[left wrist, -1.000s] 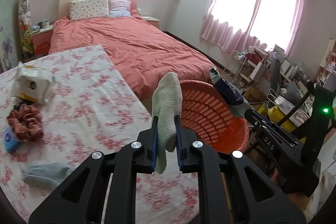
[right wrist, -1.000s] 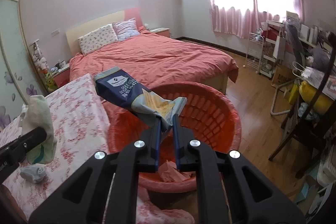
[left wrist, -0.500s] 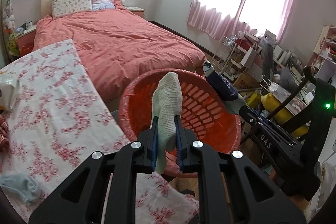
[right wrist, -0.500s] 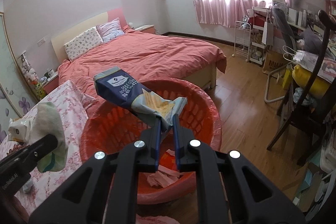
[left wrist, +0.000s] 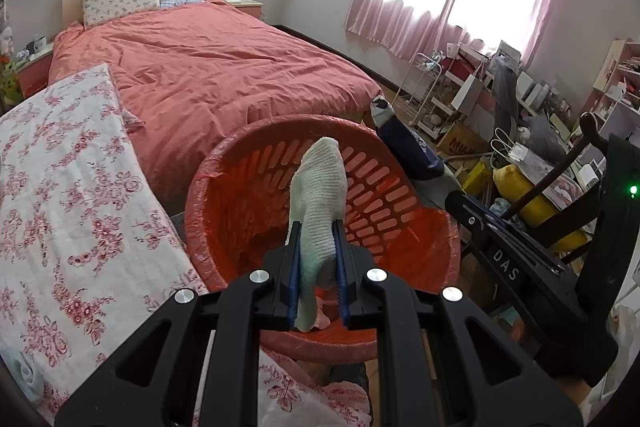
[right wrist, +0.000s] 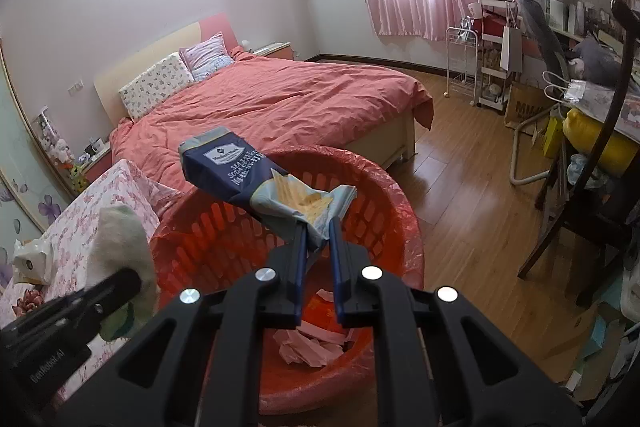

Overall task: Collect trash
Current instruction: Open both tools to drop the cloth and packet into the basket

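Note:
My left gripper (left wrist: 317,227) is shut on a pale knitted sock (left wrist: 318,195), held over the mouth of the red basket (left wrist: 224,163). My right gripper (right wrist: 318,223) is shut on a crumpled dark blue cracker bag (right wrist: 240,175), which juts up and left above the red basket (right wrist: 400,211). Pink paper scraps (right wrist: 308,343) lie at the basket's bottom. In the right wrist view the left gripper (right wrist: 132,279) with the sock (right wrist: 120,239) sits at the basket's left rim. In the left wrist view the right gripper's arm (left wrist: 512,259) reaches in from the right, with the bag (left wrist: 404,143) past the far rim.
A table with a floral cloth (left wrist: 60,187) is left of the basket, with a grey sock (left wrist: 24,375) on it. A bed with a red duvet (left wrist: 208,67) lies behind. A dark chair (right wrist: 592,195), shelves and clutter (left wrist: 520,131) fill the right side. A tissue pack (right wrist: 30,261) lies on the cloth.
Both grippers moved forward and down over the basket, which now fills more of each view. The sock and the cracker bag stay clamped as before.

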### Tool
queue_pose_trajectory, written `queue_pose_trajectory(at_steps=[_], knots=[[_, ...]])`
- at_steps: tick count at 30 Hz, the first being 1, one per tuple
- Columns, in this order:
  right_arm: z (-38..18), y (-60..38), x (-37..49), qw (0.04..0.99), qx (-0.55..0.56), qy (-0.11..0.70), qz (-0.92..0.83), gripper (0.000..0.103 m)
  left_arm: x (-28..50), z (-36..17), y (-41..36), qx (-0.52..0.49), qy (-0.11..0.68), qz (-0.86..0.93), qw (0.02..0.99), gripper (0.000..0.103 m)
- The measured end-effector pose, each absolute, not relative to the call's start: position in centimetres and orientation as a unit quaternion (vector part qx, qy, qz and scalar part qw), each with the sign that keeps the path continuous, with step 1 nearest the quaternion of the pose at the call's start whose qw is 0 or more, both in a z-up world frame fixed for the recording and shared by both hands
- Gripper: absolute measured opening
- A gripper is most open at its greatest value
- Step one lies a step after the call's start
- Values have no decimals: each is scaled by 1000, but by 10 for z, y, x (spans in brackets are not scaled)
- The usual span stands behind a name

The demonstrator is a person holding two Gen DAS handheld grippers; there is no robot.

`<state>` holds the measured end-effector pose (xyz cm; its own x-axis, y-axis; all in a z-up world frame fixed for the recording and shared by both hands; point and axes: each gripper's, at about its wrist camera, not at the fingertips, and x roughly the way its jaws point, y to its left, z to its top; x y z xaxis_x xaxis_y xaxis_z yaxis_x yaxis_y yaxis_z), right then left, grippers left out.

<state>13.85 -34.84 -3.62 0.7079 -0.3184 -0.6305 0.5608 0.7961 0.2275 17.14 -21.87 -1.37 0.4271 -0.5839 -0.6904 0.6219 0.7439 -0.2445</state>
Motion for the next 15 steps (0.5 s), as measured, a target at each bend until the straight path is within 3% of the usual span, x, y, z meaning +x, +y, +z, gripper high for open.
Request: queue_pose_trajectory(at_steps=[5, 7, 9, 12, 15], knots=[[-41, -355, 143, 900, 219, 297, -233, 16, 174, -18, -222, 28, 405, -354, 843, 20], [-43, -358, 144, 898, 221, 300, -233, 18, 174, -20, -222, 27, 407, -349, 844, 38], [-45, -360, 144, 898, 223, 303, -230, 27, 175, -20, -219, 25, 407, -340, 847, 50], [-46, -360, 140, 898, 217, 303, -234, 36, 176, -21, -211, 25, 410, -329, 850, 54], [-46, -358, 137, 897, 212, 305, -239, 42, 176, -20, -201, 30, 408, -307, 859, 65]])
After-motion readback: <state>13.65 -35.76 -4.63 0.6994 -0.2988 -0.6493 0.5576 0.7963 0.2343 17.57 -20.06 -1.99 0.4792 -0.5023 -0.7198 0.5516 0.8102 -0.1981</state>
